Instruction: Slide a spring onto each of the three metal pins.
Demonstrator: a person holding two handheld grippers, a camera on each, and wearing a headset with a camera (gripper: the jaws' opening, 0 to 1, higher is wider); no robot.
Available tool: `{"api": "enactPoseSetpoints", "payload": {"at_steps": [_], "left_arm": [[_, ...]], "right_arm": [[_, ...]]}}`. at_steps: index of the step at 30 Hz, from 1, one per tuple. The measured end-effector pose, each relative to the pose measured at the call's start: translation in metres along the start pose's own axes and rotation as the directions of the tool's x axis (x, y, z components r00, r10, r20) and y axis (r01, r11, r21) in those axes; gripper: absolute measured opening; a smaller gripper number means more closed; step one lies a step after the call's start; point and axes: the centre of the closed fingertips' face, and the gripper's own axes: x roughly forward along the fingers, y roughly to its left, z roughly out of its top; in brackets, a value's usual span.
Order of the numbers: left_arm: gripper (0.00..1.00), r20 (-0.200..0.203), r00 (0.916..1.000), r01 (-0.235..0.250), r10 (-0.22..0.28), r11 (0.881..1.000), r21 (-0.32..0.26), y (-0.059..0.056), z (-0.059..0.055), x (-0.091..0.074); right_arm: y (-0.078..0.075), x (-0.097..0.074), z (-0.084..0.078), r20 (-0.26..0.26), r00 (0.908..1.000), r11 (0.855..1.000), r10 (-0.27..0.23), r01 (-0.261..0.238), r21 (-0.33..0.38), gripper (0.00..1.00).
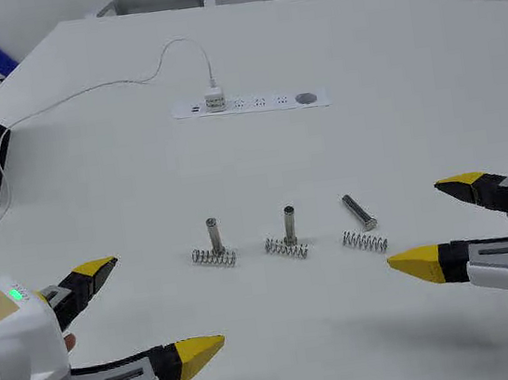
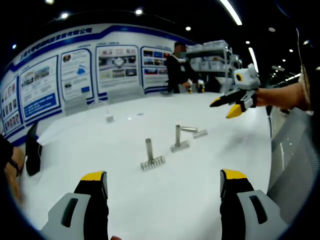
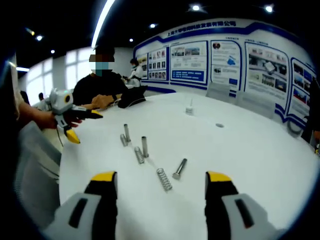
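Both grippers are spread wide and hold nothing. The left gripper (image 1: pixel 152 306) hovers on the near-left side of the power strip (image 1: pixel 247 105), and the right gripper (image 1: pixel 418 225) on its near-right side, both low over the white table (image 1: pixel 387 60).

The three pins make a row on the near side of the power strip, parallel to it. The left pin (image 1: pixel 213 236) and the middle pin (image 1: pixel 289 225) stand upright. The right pin (image 1: pixel 359 212) lies flat, with its long axis slanting toward the strip.

One spring lies just beside each pin, on the side away from the strip: the left spring (image 1: pixel 214 256), the middle spring (image 1: pixel 286 248) and the right spring (image 1: pixel 365 242). Each has its long axis along the row. No spring is on a pin yet.

The right gripper is clearly nearer to the right spring, which lies just beyond its lower fingertip, toward the left gripper. The spring's axis runs almost in line with that gripper's pointing direction, so I judge the jaws can close across the coil. The lying pin will probably need a hold from the other gripper.
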Motion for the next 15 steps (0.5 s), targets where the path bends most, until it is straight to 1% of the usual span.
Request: {"api": "enactPoseSetpoints", "payload": {"at_steps": [3, 8, 13, 15], "left_arm": [[0.95, 0.002, 1.0000, -0.001, 0.001, 1.000, 0.000, 0.000, 0.001, 0.000], [0.94, 0.002, 1.0000, -0.003, 0.003, 1.000, 0.000, 0.000, 0.001, -0.001], [0.94, 0.001, 1.0000, 0.000, 0.000, 1.000, -0.001, -0.001, 0.001, 0.000], [0.94, 0.002, 1.0000, 0.000, 0.000, 1.000, -0.001, -0.001, 0.001, 0.000]], "right_arm": [[-0.004, 0.003, 0.002, -0.013, 0.9999, 1.000, -0.004, 0.004, -0.008, 0.69], [-0.012, 0.011, 0.009, -0.029, 0.9995, 1.000, -0.012, 0.012, -0.007, 0.61], [-0.019, 0.024, 0.010, -0.076, 0.9966, 0.999, -0.030, 0.029, -0.018, 0.53], [-0.021, 0.028, 0.011, -0.086, 0.9957, 0.999, -0.034, 0.033, -0.019, 0.50]]}}
